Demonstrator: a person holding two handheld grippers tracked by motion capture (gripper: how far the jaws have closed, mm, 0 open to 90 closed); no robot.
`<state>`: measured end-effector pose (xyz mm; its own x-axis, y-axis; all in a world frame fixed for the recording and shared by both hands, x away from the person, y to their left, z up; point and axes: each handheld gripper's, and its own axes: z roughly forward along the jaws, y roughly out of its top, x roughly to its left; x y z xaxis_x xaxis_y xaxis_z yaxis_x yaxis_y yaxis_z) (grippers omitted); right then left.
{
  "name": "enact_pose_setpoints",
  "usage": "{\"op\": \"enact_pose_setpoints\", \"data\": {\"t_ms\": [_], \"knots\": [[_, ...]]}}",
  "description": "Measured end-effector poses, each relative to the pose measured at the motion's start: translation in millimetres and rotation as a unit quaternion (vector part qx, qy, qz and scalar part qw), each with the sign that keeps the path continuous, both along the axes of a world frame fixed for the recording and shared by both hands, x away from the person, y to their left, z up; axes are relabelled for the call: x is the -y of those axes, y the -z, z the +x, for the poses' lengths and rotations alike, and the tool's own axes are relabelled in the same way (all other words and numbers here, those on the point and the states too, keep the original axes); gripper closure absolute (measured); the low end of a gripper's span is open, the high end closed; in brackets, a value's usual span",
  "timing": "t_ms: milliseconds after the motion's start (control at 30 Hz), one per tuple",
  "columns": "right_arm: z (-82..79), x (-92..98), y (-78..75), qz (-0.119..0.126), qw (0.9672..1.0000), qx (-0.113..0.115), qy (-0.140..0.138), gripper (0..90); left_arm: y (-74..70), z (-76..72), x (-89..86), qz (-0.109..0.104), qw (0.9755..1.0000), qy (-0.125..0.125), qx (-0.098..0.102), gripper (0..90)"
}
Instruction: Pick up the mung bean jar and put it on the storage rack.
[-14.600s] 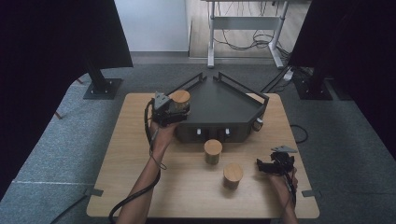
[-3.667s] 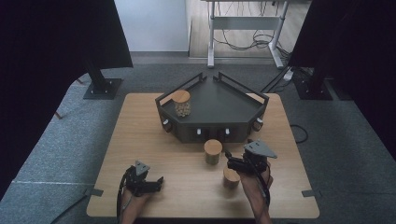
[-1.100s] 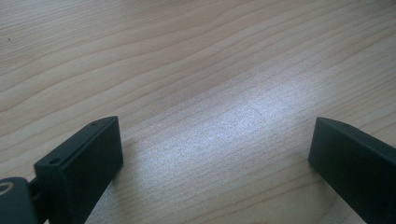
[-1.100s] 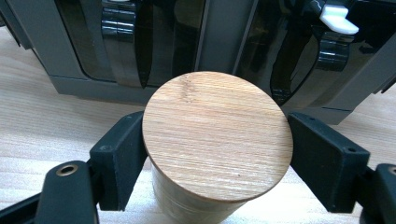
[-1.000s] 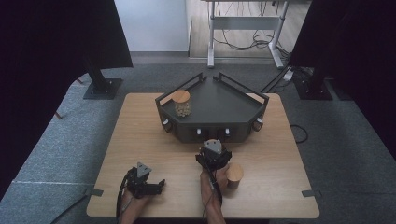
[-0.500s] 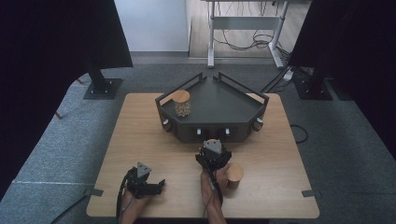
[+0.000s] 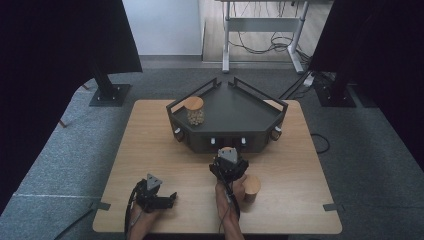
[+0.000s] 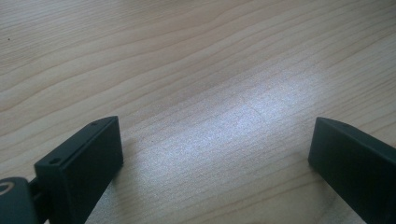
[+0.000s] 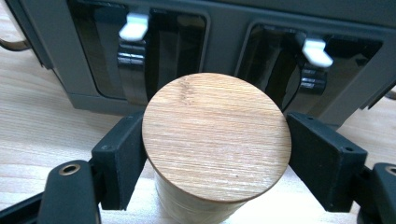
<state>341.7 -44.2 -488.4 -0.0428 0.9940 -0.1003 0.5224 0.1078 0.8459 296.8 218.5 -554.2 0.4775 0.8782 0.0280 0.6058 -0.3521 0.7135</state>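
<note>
Right gripper [image 9: 215, 154] clamped on round wooden-lidded jar [image 9: 215, 144], frame centre; left gripper [image 8: 215, 154] apart over pale wooden counter [image 8: 196, 70], lower left.

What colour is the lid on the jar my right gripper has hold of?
Light tan wood with fine straight grain; the jar lid shows best in the right gripper view.

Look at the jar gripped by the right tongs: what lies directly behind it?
Behind the jar stands the dark tray's front wall, with two recessed windows and white toggle levers. The wall's middle section is covered by the jar's wooden lid.
</note>
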Motion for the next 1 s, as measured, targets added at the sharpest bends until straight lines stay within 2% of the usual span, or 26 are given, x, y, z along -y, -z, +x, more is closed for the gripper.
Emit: {"op": "enact_pose_setpoints", "data": {"t_ms": [633,867,1000], "knots": [[-2.7,7.0,-20.6,-0.006,0.9985,0.002,-0.055,23.3,0.1,-0.2,0.1,-0.001,1.0,-0.001,0.0,2.8],[-1.9,13.1,-28.3,-0.01,0.9964,0.002,-0.084,23.3,0.1,-0.3,0.2,-0.001,1.0,-0.002,0.0,2.8],[-1.3,20.4,-32.7,-0.001,0.9947,-0.001,-0.103,23.3,0.1,-0.3,0.2,-0.001,1.0,-0.002,0.0,2.7]]}}
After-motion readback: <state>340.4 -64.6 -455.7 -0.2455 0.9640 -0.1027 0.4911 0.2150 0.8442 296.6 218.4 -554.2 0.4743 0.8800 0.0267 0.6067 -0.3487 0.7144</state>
